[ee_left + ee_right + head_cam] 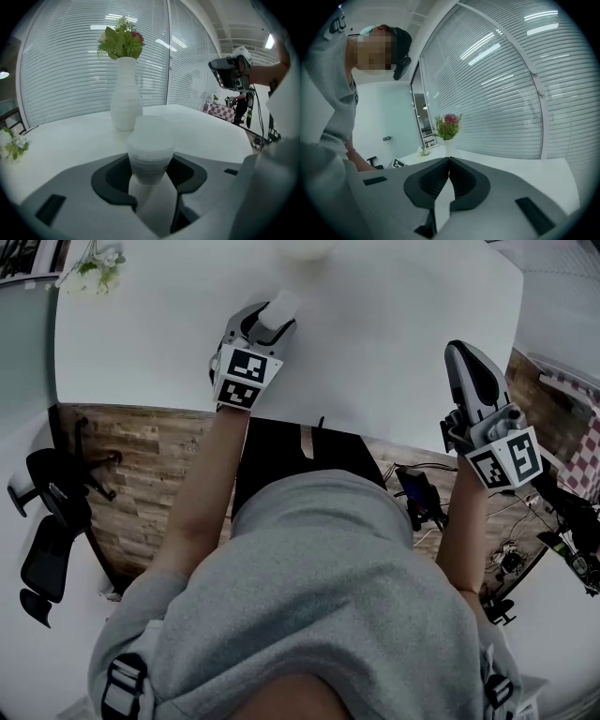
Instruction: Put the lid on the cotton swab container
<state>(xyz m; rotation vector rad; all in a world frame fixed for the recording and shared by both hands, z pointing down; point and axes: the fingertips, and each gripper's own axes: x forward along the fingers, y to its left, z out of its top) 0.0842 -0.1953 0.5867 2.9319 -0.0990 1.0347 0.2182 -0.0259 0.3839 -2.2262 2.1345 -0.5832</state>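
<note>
Gripping the cotton swab container (150, 152), the left gripper (151, 164) has its jaws spread fairly wide, with a dark pad pressed against each side of the translucent white tub. In the left gripper view the tub has a stepped outline, with a narrower cap-like part above a broader band. The cloudy plastic does not let me tell whether a lid is seated there. From the head view the left gripper (272, 322) and container (281, 307) are over the white table (394, 324), left of its middle and nearer its near edge than its far one. Whether the tub's base touches the top cannot be made out.

Beyond the container stands a ribbed white vase (125, 101) of green and red flowers (121, 42), toward the far edge. A small sprig of white blooms (98, 268) lies at the far left corner.

The right gripper (464, 357) is by the table's near right corner, well apart from the container, its marker cube past the near edge. In its own view the right gripper (449, 166) has its jaws closed together with nothing between them. A black office chair (47, 521) stands on the floor at the person's left.
</note>
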